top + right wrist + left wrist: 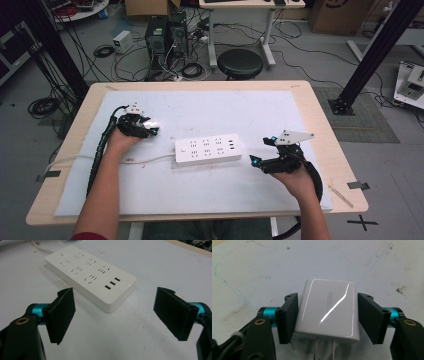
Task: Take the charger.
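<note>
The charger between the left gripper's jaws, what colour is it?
Glossy white, with faint grey lettering; the charger shows best in the left gripper view.

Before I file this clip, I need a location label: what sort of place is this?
Probably a robotics or electronics lab. Loose black cables and computer towers sit on the grey floor, black metal frame posts flank the light wooden table, and a white power strip lies on it.

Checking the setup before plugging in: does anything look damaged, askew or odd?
Nothing stands out. The white charger sits squarely between the left gripper pads, prongs intact; the power strip lies flat and undamaged on the table.
</note>
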Demonstrator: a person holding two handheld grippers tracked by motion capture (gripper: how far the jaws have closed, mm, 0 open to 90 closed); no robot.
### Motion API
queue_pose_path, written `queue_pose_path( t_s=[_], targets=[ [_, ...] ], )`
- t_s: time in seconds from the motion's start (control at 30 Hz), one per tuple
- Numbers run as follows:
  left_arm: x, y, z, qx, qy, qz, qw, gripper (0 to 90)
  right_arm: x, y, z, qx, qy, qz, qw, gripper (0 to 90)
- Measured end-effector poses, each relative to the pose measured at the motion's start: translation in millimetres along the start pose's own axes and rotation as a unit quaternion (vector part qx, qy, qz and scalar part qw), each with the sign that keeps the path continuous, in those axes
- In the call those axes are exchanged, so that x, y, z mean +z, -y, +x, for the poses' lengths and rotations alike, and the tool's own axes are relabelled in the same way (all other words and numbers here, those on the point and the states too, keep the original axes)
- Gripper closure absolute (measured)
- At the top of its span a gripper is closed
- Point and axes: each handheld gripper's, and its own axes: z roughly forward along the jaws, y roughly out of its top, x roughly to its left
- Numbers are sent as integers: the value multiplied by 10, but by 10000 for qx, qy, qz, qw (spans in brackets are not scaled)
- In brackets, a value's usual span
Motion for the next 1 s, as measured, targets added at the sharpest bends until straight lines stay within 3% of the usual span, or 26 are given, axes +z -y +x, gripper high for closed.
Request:
queue_pose_path(
  t_s=[0.33,0.5,0.57,0.63,0.67,0.7,0.73,0.77,0.8,0.83,0.87,1.0],
  targets=[
    [-69,-31,-31,-67,-28,38,10000,424,-15,-26,5,-9,-44,-25,10000,179],
    [-314,-180,-160,51,-28,-213,9998,424,-53,-74,21,-18,-107,-50,9999,179],
    [-427,-264,-250,195,-4,-219,9996,424,-63,-95,33,-34,-143,-59,9999,179],
    [-581,-392,-453,384,51,-295,9988,424,-99,-134,70,-85,-225,-40,9997,179],
    [-581,-392,-453,384,51,-295,9988,424,-99,-134,70,-85,-225,-40,9997,179],
    [-677,-462,-607,535,131,-371,9978,424,-141,-164,108,-108,-273,-49,9996,179],
    [-677,-462,-607,535,131,-371,9978,424,-155,-176,120,-154,-318,-65,9994,179],
    [-761,-517,-764,663,214,-468,9965,424,-172,-186,138,-163,-351,-42,9992,179],
    [-761,-517,-764,663,214,-468,9965,424,-172,-186,138,-163,-351,-42,9992,179],
    [-839,-555,-902,804,338,-620,9943,424,-202,-199,177,-165,-408,-45,9990,179],
    [-839,-555,-902,804,338,-620,9943,424,-202,-199,177,-165,-408,-45,9990,179],
    [-946,-574,-1147,937,620,-939,9892,424,-244,-218,256,-169,-506,-48,9986,179]
  ],
)
